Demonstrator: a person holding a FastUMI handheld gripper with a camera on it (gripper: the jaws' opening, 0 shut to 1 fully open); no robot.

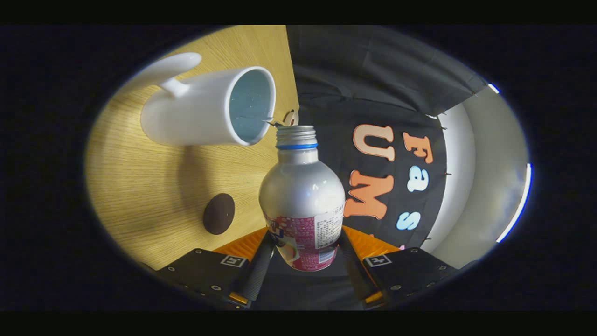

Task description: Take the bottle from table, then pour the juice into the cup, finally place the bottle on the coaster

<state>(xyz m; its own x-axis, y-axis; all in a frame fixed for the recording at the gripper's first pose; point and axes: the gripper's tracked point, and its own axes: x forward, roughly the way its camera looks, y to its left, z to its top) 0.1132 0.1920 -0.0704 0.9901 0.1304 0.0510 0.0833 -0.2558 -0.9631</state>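
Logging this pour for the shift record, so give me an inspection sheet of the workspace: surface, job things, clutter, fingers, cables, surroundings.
Surface: wooden table, light grain, no spills seen.
Job's things: silver bottle, cap off, tipped with its mouth at the rim of the white cup; dark round coaster on the table beside the bottle, nothing on it.
Clutter: nothing seen.
Gripper: both fingers press the bottle's lower body.
Cables: nothing seen.
Surroundings: black cloth wall behind the table.

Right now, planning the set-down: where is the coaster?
The dark round coaster lies on the wooden table, beside the claw-held bottle, below the white mug.
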